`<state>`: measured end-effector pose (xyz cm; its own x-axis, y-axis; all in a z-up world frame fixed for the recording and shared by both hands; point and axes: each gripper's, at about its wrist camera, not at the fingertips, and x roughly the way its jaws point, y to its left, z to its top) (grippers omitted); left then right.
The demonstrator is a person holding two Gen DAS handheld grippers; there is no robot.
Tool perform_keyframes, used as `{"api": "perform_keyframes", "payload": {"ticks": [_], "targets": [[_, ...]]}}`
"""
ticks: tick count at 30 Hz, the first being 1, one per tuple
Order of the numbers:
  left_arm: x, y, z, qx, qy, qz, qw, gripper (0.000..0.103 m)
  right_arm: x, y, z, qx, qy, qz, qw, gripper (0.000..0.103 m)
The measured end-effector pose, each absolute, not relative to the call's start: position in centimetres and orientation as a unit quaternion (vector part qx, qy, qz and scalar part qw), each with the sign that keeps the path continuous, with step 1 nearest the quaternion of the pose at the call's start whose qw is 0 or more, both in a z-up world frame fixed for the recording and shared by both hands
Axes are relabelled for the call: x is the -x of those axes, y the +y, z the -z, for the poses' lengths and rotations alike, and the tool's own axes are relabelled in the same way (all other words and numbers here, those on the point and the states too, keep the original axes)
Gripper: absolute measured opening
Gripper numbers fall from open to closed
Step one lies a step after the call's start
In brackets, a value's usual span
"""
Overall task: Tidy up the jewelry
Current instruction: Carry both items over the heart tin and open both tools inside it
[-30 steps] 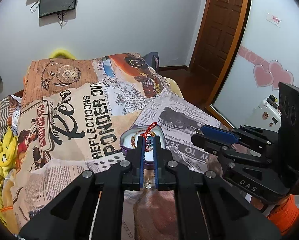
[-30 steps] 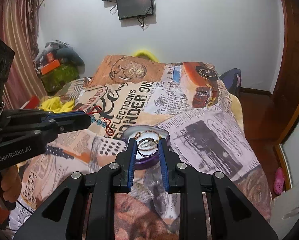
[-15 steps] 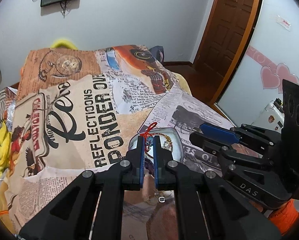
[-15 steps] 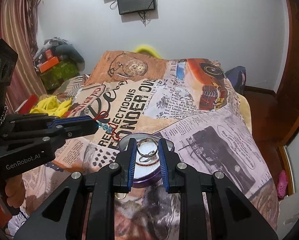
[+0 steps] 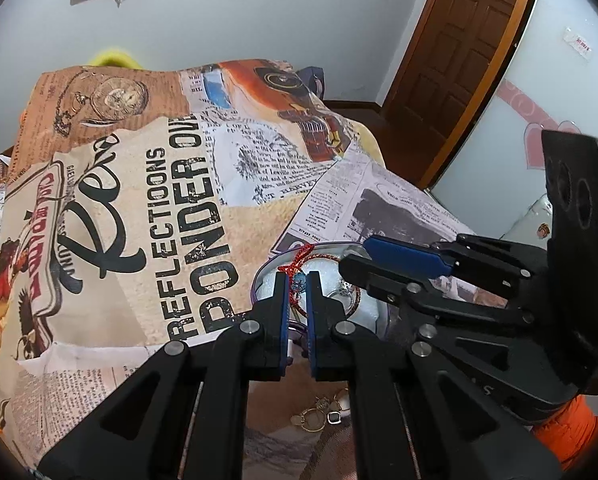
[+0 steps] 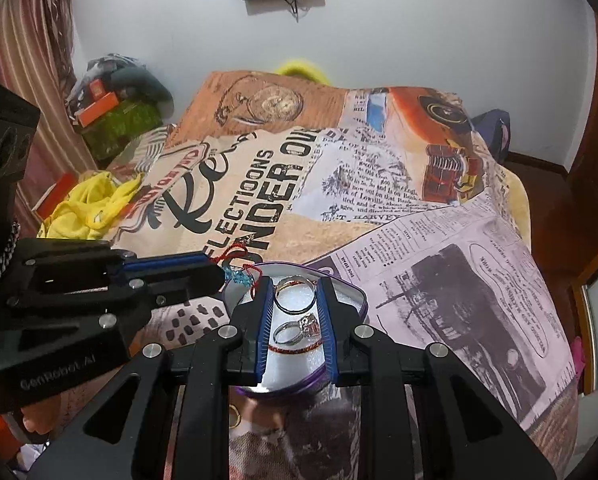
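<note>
A heart-shaped purple tin (image 6: 355, 294) with white foam lies on the printed bedspread; it also shows in the left wrist view (image 5: 259, 280). My left gripper (image 5: 297, 280) is shut on a red-string bracelet with blue beads (image 5: 299, 266), held over the tin's left rim; the bracelet shows in the right wrist view (image 6: 237, 268). My right gripper (image 6: 295, 298) is shut on a silver ring (image 6: 295, 298), held over the tin. Inside the tin lie a stone ring (image 6: 299, 330) and a thin red bracelet (image 6: 295, 348).
Loose gold jewelry (image 5: 323, 412) lies on the bedspread in front of the tin; one gold ring (image 6: 234, 416) shows below my right gripper. Yellow cloth (image 6: 87, 208) and boxes sit at the bed's left. A wooden door (image 5: 451, 52) stands at the right.
Both grippers have moved forward and down over the tin, the left with the bracelet, the right with the ring.
</note>
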<state>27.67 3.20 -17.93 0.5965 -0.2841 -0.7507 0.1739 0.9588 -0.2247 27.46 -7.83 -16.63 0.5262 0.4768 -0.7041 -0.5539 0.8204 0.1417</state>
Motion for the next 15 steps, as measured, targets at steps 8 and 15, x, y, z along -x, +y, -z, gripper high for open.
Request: {"api": "perform_keyframes", "payload": {"ticks": [8, 15], "targets": [[-28.2, 2.9, 18.9, 0.063, 0.441, 0.137, 0.885, 0.006, -28.8, -7.8, 17.3, 0.047, 0.407, -0.294, 0.864, 0.02], [-28.5, 2.9, 19.4, 0.065, 0.449, 0.135, 0.881, 0.006, -29.4, -7.6, 17.9, 0.049, 0.422, -0.301, 0.854, 0.02]]}}
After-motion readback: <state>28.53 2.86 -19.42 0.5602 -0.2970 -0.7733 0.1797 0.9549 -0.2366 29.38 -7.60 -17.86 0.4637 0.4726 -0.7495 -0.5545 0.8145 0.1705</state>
